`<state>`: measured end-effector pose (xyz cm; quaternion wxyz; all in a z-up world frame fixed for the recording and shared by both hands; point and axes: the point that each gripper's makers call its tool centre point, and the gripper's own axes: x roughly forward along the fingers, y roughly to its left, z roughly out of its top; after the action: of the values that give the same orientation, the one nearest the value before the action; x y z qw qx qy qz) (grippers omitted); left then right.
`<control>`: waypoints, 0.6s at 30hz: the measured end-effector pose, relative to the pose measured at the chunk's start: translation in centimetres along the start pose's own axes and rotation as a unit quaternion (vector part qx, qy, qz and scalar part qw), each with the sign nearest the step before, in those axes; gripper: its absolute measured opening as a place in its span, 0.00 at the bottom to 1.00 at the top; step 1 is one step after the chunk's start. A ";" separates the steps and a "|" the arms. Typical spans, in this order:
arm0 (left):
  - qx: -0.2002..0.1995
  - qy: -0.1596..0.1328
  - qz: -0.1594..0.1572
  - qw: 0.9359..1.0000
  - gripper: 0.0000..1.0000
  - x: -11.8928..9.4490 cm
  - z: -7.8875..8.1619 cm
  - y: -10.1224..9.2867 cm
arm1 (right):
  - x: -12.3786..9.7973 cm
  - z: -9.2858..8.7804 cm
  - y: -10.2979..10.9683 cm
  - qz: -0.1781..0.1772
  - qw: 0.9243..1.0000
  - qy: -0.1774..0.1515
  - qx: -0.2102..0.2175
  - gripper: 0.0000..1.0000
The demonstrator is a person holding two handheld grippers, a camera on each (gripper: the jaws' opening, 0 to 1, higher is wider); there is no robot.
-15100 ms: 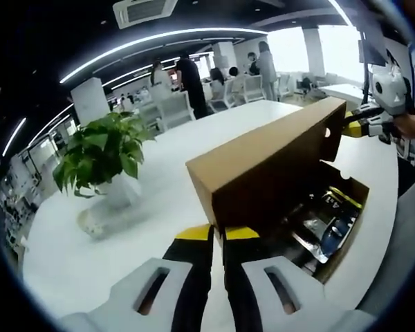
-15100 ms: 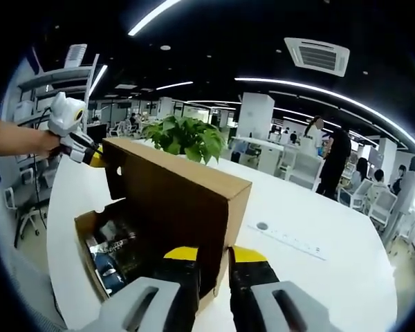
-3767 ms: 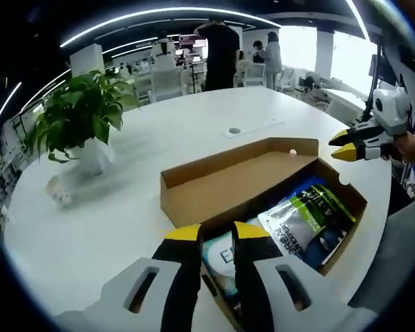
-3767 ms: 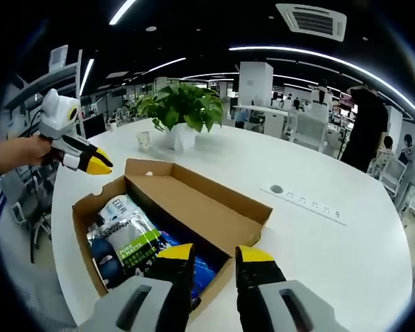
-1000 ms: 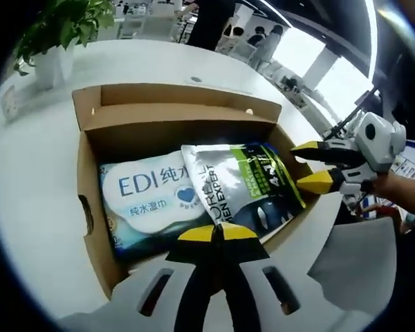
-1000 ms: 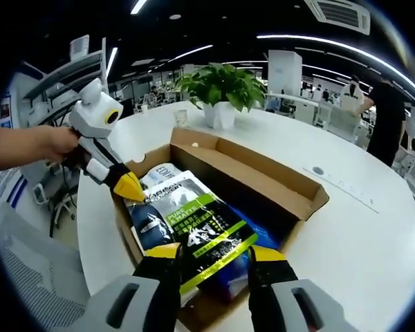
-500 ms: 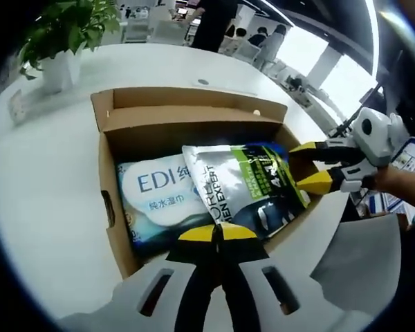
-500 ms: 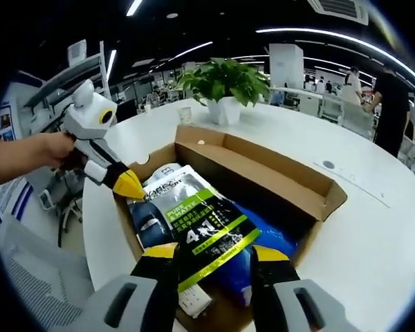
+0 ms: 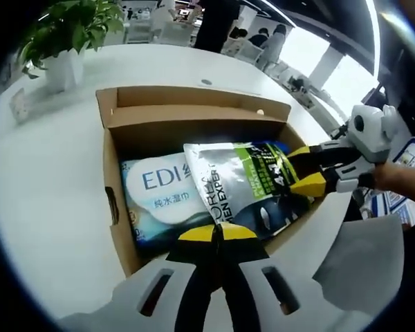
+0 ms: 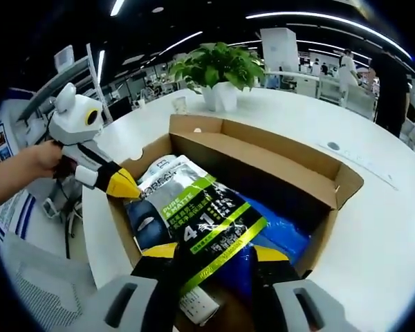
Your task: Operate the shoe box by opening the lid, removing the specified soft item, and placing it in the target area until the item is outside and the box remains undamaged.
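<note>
In the left gripper view, the left gripper (image 9: 218,235) is seen at 6 o'clock with its yellow-tipped jaws pressed together on the near edge of the silver-and-green pouch (image 9: 245,190), which lies inside the open shoe box (image 9: 114,207) on top of a white wipes pack (image 9: 159,194). At 3 o'clock the right gripper (image 9: 311,169) is held with its jaws narrowly parted about the pouch's far end. Farther off, a potted plant (image 9: 66,34) is seen at 11 o'clock on the white table (image 9: 41,180).
</note>
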<state>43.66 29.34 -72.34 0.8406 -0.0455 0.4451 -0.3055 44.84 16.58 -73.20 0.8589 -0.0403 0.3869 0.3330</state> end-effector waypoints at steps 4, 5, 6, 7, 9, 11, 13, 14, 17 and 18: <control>-0.002 -0.001 -0.002 1.000 0.00 0.0 0.0 0.1 | 0.3 0.1 0.3 0.007 1.000 -0.003 0.016 0.33; -0.003 -0.001 -0.002 1.000 0.00 0.1 0.0 0.2 | 0.3 0.2 0.3 0.008 1.000 -0.004 0.022 0.32; -0.004 -0.001 -0.002 1.000 0.00 0.1 0.0 0.2 | 0.4 0.2 0.2 0.007 0.999 -0.006 0.032 0.31; -0.004 -0.002 -0.003 1.000 0.00 0.1 0.0 0.2 | 0.4 0.2 0.2 0.007 0.999 -0.007 0.039 0.30; -0.002 -0.003 -0.001 1.000 0.00 0.0 0.0 0.2 | 0.3 0.4 0.0 0.003 0.999 -0.013 0.052 0.26; 0.000 -0.003 0.000 1.000 0.00 0.0 0.0 0.3 | 0.1 0.6 -0.2 0.001 0.998 -0.019 0.063 0.21; 0.001 -0.004 0.000 1.000 0.00 0.0 0.0 0.3 | -0.1 0.8 -0.3 -0.001 0.997 -0.025 0.069 0.18; 0.000 -0.003 0.000 1.000 0.00 0.0 0.0 0.3 | -0.2 0.9 -0.3 -0.001 0.997 -0.028 0.070 0.15; 0.001 -0.003 0.003 1.000 0.00 -0.2 -0.1 0.4 | -0.5 1.1 -0.5 -0.012 0.998 -0.033 0.060 0.00; 0.001 -0.004 0.001 1.000 0.00 -0.3 0.0 0.3 | -0.5 1.2 -0.4 -0.009 0.997 -0.034 0.063 0.00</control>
<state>43.65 29.74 -72.28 0.8428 -0.0456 0.4416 -0.3043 45.56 16.39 -72.11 0.8755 0.0219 0.3769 0.3016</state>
